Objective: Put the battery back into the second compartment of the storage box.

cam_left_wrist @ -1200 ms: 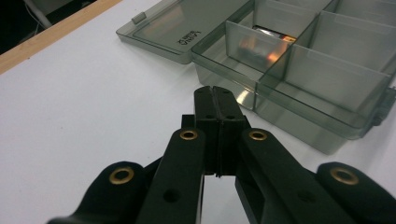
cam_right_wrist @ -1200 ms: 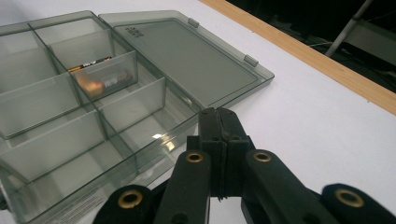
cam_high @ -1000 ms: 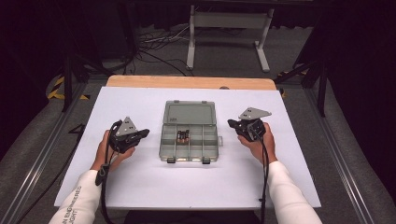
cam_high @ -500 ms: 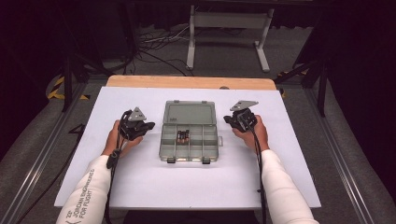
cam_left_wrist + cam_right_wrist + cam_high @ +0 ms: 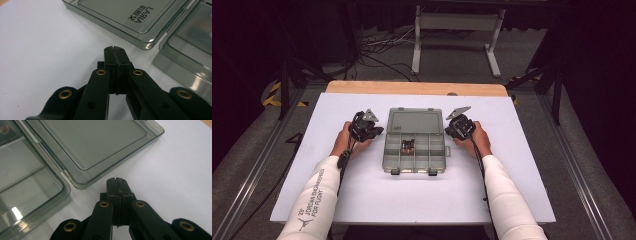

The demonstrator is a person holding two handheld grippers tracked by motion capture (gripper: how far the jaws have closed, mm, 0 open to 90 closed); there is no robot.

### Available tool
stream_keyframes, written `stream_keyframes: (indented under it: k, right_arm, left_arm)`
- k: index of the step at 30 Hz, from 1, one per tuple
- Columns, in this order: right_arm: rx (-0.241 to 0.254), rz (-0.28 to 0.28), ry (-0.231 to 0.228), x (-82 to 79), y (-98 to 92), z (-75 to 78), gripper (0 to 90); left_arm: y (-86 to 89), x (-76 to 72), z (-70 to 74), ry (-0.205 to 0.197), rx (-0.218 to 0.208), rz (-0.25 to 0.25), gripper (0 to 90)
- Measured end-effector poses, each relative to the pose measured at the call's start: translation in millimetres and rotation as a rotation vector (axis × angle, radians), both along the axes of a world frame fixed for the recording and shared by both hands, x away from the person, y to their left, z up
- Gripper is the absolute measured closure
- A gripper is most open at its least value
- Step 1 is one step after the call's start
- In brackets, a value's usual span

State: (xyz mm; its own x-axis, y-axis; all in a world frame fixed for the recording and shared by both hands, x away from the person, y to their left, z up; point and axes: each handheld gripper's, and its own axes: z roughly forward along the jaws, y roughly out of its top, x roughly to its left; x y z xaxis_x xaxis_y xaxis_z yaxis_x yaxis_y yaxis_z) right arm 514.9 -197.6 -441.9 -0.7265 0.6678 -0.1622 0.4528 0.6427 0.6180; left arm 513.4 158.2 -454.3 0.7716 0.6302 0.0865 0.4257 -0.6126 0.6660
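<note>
A clear grey organiser box [image 5: 416, 169] lies open mid-table, its lid [image 5: 416, 120] folded flat at the far side. A few small batteries [image 5: 407, 145] sit in a middle compartment. My left gripper [image 5: 379, 131] is shut and empty, with its tip just off the box's left side by the hinge line. In the left gripper view the shut jaws [image 5: 113, 47] point at the lid's corner [image 5: 117, 12], with the base [image 5: 190, 42] to the right. My right gripper [image 5: 447, 131] is shut and empty at the box's right side. In the right gripper view its tip [image 5: 116, 179] nearly meets the lid [image 5: 92, 142], beside the base [image 5: 25, 185].
The box rests on a white board [image 5: 412, 200] that covers a wooden table [image 5: 412, 88]. Bare white surface lies to the left, right and front of the box. Behind the table stand a metal frame [image 5: 457, 22] and floor cables [image 5: 377, 45].
Both hands have moved inward and away from the person, closing in on the box's two sides near the hinge. Both grippers have stayed shut.
</note>
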Motion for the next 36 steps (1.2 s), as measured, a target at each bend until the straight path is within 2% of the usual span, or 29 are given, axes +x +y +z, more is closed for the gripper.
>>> stream_keyframes:
  k: [7, 13, 22, 25, 36]
  right_arm:
    - [-0.049, 0.056, 0.003, 3.3, 5.0, 1.7, 90.0]
    - [-0.071, 0.069, 0.0, 5.5, 7.4, 2.3, 90.0]
    - [-0.039, 0.063, -0.002, 10.6, 6.8, 0.7, 90.0]
    - [-0.045, 0.062, -0.013, 11.0, 8.5, 0.2, 90.0]
    - [-0.005, 0.038, -0.039, 15.1, 8.4, -2.9, 90.0]
  left_arm:
    - [-6.5, 5.5, -0.7, 0.009, 0.006, 0.009, 89.8]
    - [-12.8, 11.8, -0.4, 0.002, 0.015, 0.01, 89.8]
    - [-16.4, 19.5, -1.0, 0.003, -0.004, 0.025, 89.8]
    - [-17.3, 20.5, -1.0, 0.002, -0.003, 0.027, 89.8]
    - [-21.9, 27.8, -1.9, -0.006, -0.02, 0.05, 89.8]
